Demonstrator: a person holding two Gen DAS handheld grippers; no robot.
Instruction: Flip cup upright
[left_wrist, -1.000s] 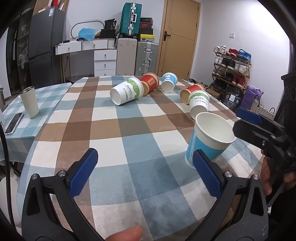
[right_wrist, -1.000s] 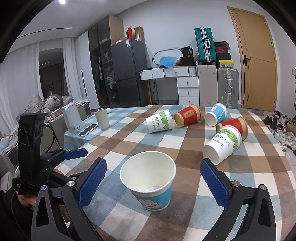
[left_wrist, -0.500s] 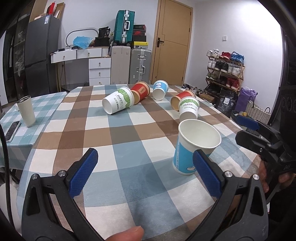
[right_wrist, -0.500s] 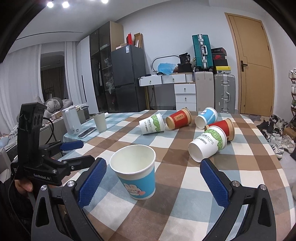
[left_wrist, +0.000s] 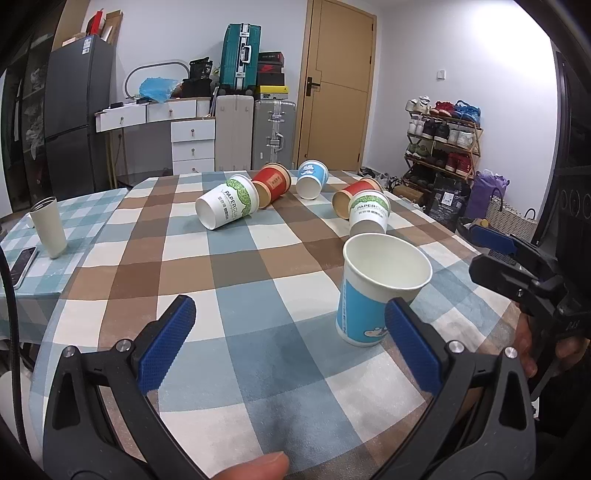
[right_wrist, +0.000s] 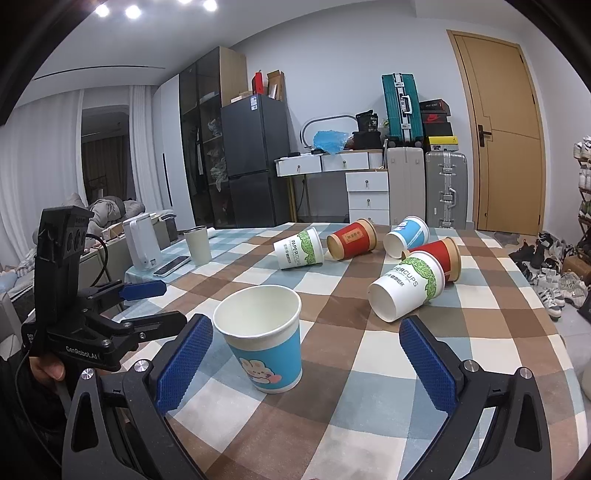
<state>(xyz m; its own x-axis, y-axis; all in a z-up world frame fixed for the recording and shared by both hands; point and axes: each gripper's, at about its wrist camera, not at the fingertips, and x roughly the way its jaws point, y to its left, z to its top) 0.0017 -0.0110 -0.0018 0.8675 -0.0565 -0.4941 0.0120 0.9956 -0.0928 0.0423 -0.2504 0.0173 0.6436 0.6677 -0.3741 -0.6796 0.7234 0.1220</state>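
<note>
A blue paper cup with a rabbit print stands upright on the checked table; it also shows in the right wrist view. My left gripper is open and empty, the cup just beyond its right finger. My right gripper is open and empty, the cup near its left finger. Several cups lie on their sides farther back: a green-white cup, a red cup, a blue cup, another red cup and a second green-white cup.
A beige tumbler and a phone sit on the left table. A white kettle stands beyond them. The table's right edge drops toward shoes on the floor.
Both grippers have drawn back and risen a little from the upright blue cup. The cup stands free where it was set.
</note>
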